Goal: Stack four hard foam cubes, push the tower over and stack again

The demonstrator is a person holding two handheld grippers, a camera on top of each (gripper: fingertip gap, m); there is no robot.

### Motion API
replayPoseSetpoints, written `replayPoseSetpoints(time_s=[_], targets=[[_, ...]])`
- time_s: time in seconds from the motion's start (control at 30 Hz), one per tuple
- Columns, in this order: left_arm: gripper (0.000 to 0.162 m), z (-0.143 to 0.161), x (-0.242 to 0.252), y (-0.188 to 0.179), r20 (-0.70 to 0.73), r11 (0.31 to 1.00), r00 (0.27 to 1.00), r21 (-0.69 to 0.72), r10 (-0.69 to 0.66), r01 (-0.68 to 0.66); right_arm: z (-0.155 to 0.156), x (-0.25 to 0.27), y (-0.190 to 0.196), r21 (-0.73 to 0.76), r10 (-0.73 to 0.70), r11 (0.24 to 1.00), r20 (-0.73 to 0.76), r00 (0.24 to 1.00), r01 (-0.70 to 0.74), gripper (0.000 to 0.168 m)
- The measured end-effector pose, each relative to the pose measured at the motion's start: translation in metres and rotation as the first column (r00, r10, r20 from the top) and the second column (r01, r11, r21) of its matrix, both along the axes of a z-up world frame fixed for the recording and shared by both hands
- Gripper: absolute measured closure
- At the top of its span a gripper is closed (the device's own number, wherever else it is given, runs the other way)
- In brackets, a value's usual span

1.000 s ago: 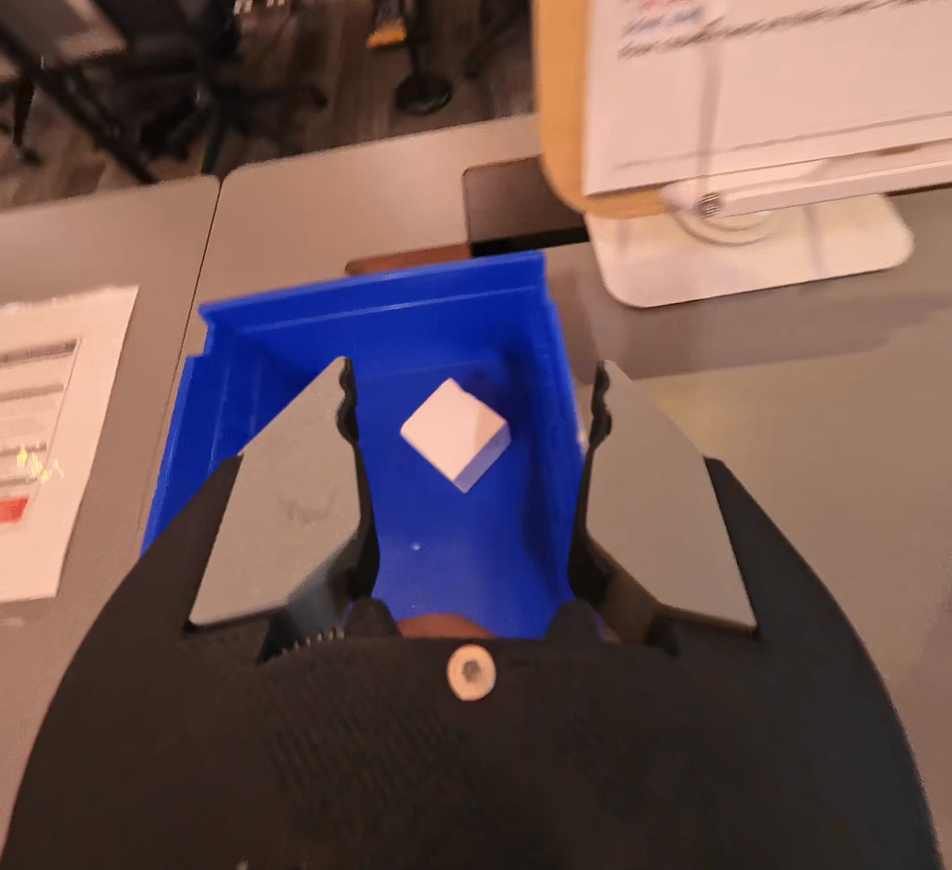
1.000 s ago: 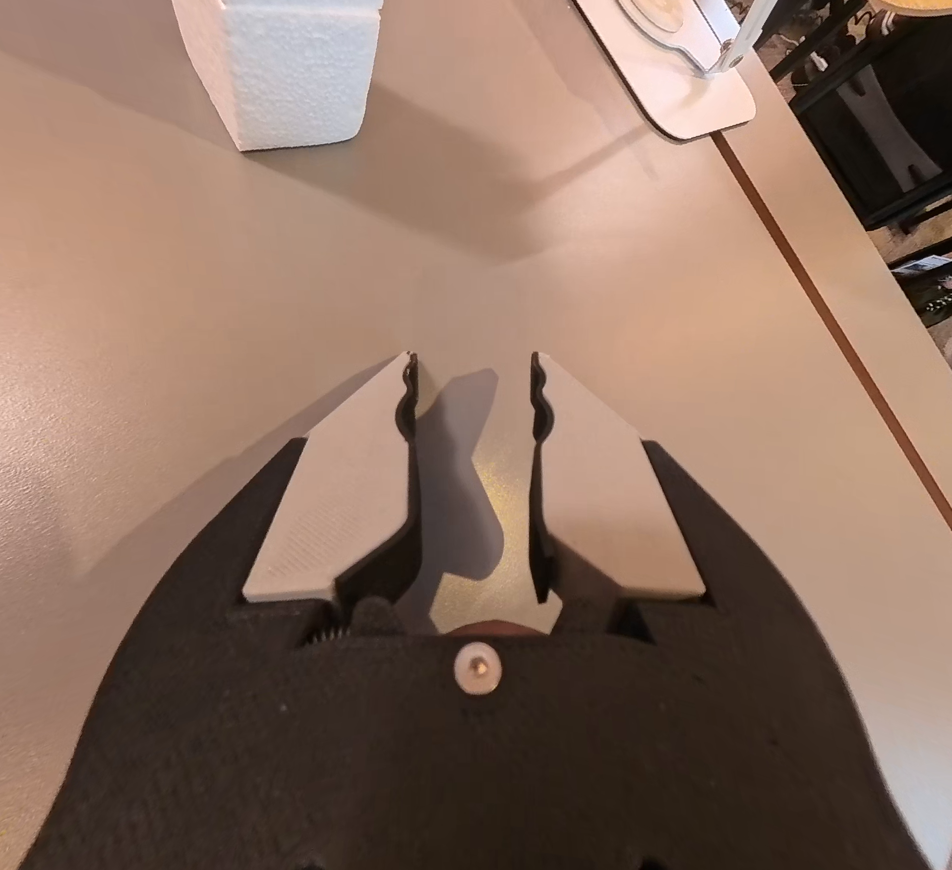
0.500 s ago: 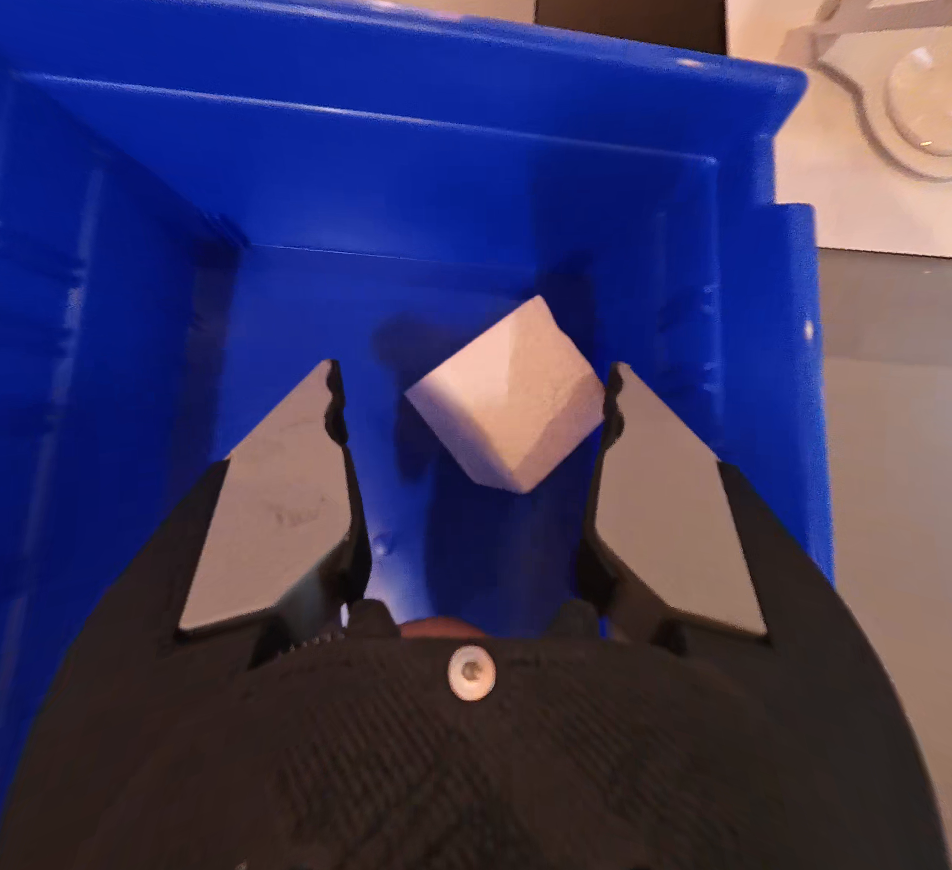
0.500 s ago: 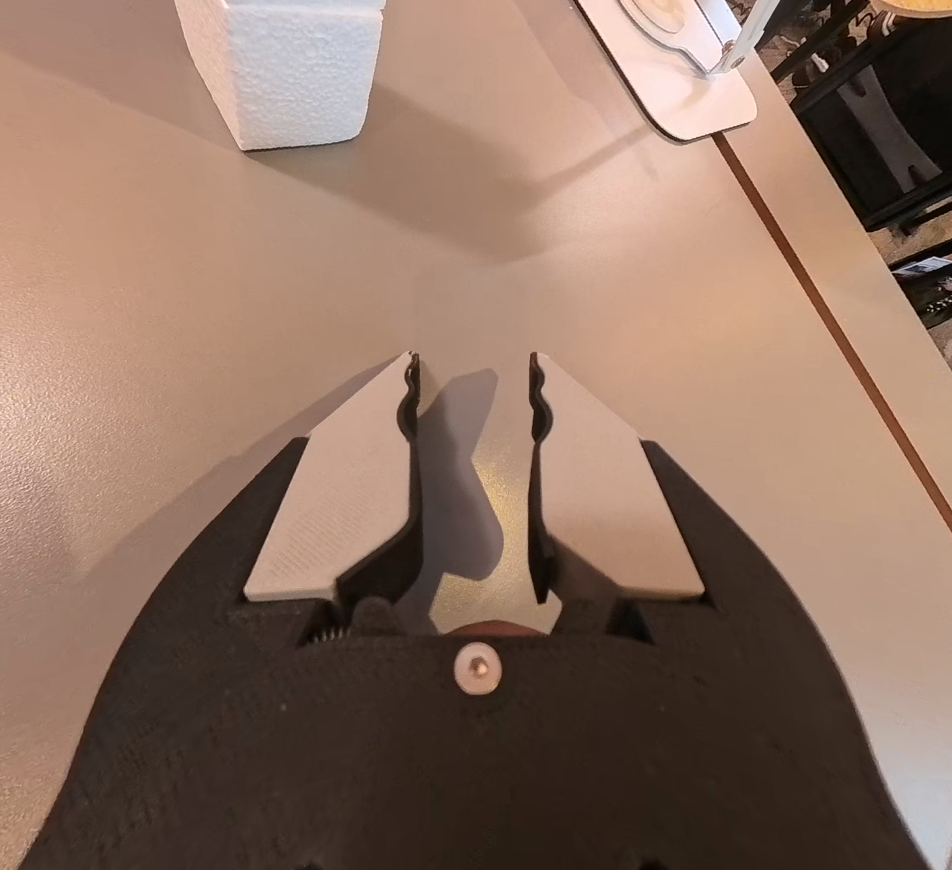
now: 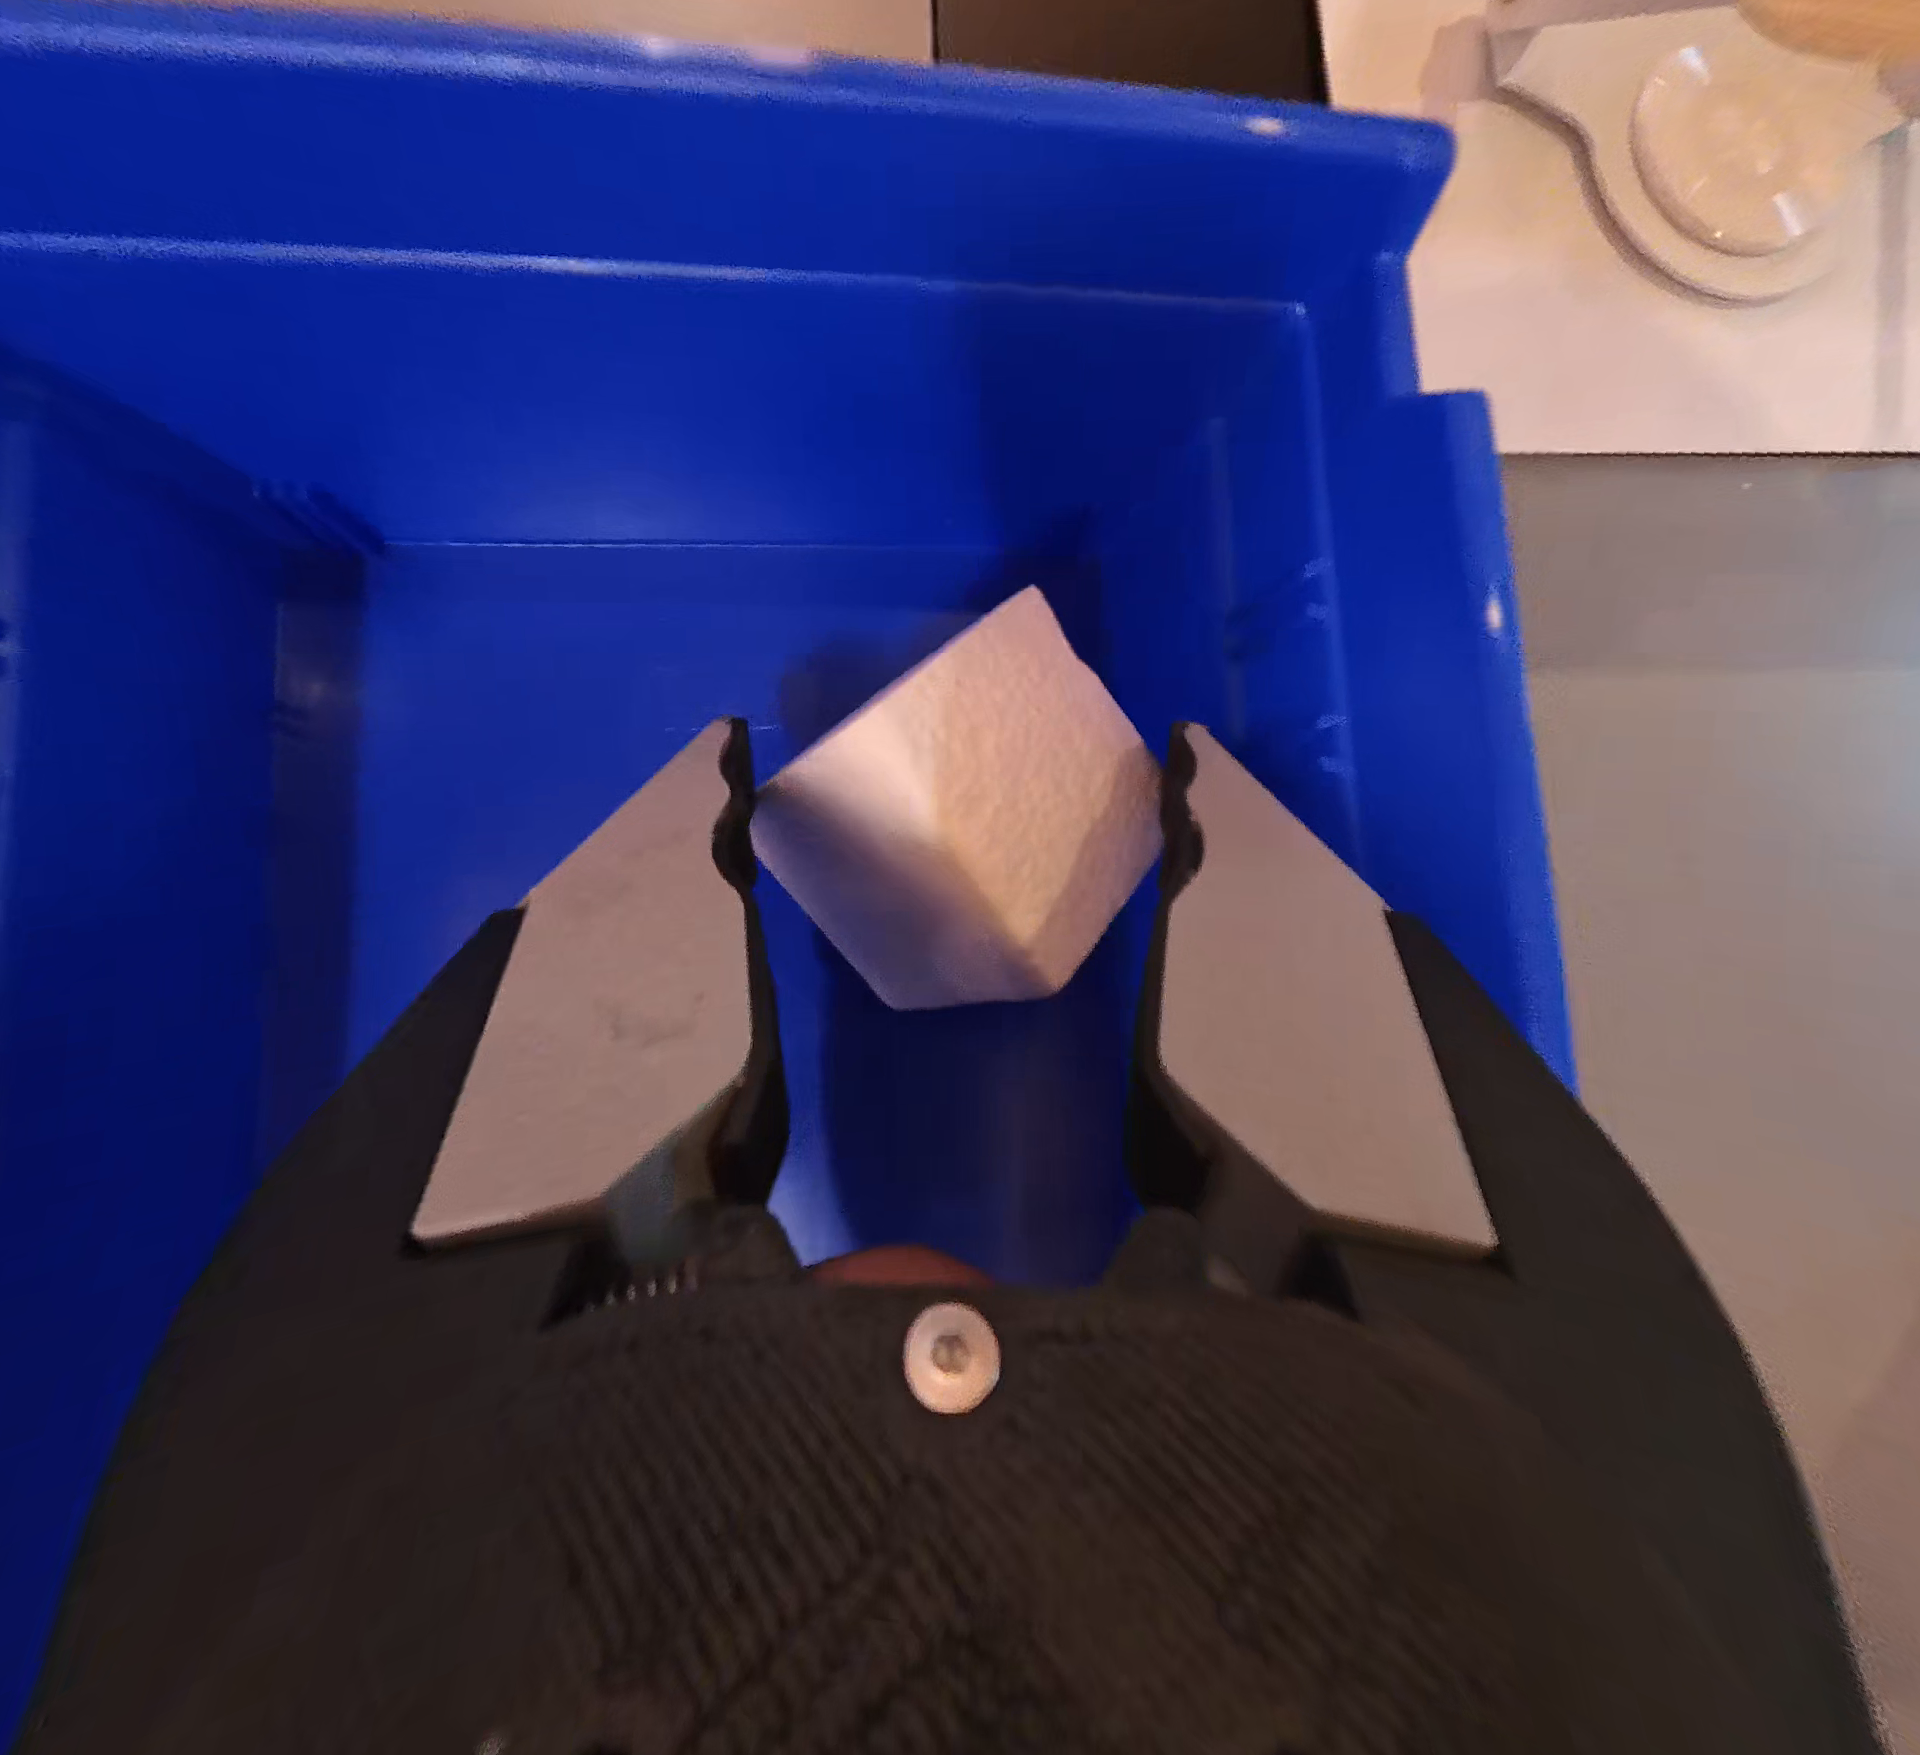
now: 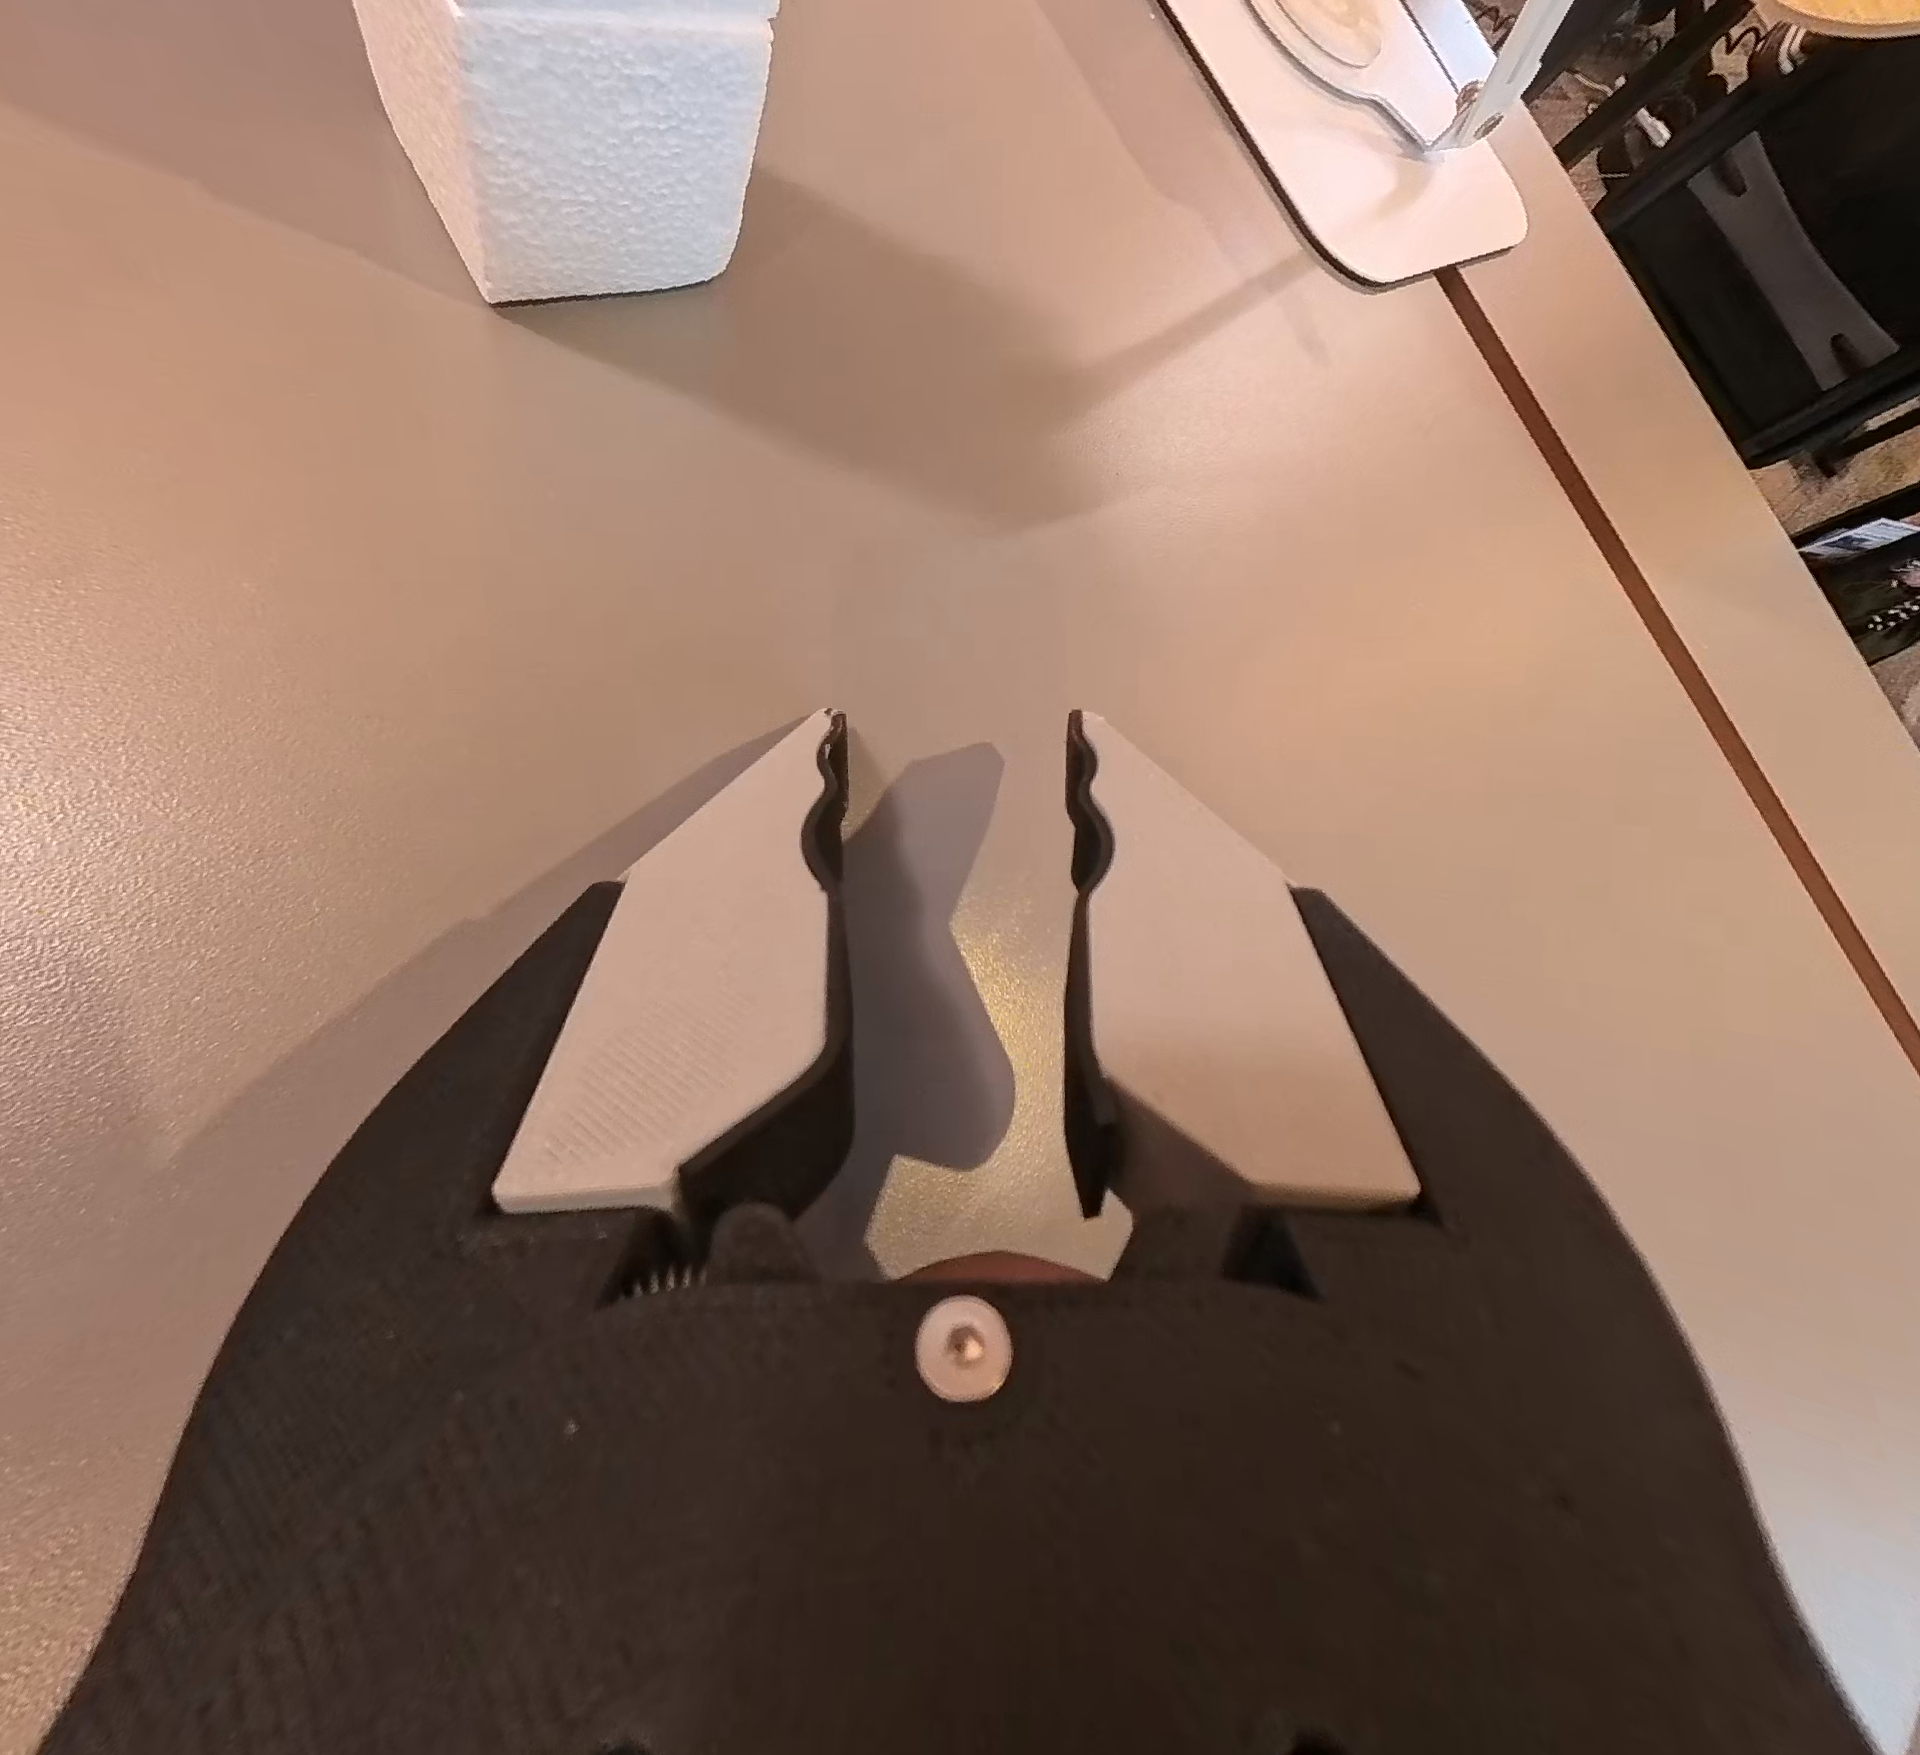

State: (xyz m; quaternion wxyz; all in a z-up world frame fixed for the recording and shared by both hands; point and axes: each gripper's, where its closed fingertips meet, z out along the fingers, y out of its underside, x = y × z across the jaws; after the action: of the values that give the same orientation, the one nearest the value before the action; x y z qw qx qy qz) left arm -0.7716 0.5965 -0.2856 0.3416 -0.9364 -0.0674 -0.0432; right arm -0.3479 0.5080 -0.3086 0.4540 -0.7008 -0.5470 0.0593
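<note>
In the left wrist view a white foam cube (image 5: 987,812) sits corner-on inside a blue plastic bin (image 5: 727,178), near its right wall. My left gripper (image 5: 956,770) is down in the bin, and both fingertips touch the cube's left and right corners. In the right wrist view a stack of white foam cubes (image 6: 603,147) stands on the beige table at the upper left, and its top is cut off by the frame. My right gripper (image 6: 951,749) hovers low over the bare table, well short of the stack. Its jaws are a little apart and empty.
A white flat stand base (image 6: 1330,43) lies at the table's far right beside the stack, and it also shows behind the bin in the left wrist view (image 5: 1662,251). The table's right edge (image 6: 1662,666) runs diagonally, with dark furniture beyond it. About 45 cm separates my left fingertips from my right.
My left gripper has gone down into the bin and its fingers have narrowed onto the cube. My right gripper has stayed almost still.
</note>
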Motion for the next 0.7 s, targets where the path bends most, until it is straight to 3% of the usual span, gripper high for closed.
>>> replayPoseSetpoints(time_s=[0.17, 0.3, 0.4, 0.5, 0.7], targets=[[0.084, 0.061, -0.002, -0.004, -0.078, 0.989, 0.997, 0.15, 0.015, -0.003, 0.0, 0.0, 0.0, 0.0, 0.002, 1.0, 0.0, 1.0, -0.002, 0.129], [0.084, 0.132, 0.023, -0.015, -0.162, 0.934, 0.985, 0.338, -0.062, 0.115, 0.0, 0.0, -0.001, 0.001, 0.004, 1.0, 0.001, 1.0, -0.004, 0.129], [0.084, 0.167, 0.056, -0.027, -0.243, 0.884, 0.956, 0.395, -0.162, 0.25, 0.0, 0.0, -0.001, 0.002, 0.004, 1.0, 0.002, 1.0, -0.004, 0.129], [0.084, 0.175, 0.086, -0.037, -0.339, 0.858, 0.905, 0.352, -0.256, 0.375, 0.0, 0.0, -0.001, 0.0, 0.003, 1.0, 0.001, 1.0, -0.003, 0.129], [0.084, 0.144, 0.135, -0.042, -0.43, 0.823, 0.785, 0.147, -0.447, 0.549, 0.0, 0.0, -0.001, -0.001, 0.004, 1.0, 0.001, 1.0, -0.004, 0.129]])
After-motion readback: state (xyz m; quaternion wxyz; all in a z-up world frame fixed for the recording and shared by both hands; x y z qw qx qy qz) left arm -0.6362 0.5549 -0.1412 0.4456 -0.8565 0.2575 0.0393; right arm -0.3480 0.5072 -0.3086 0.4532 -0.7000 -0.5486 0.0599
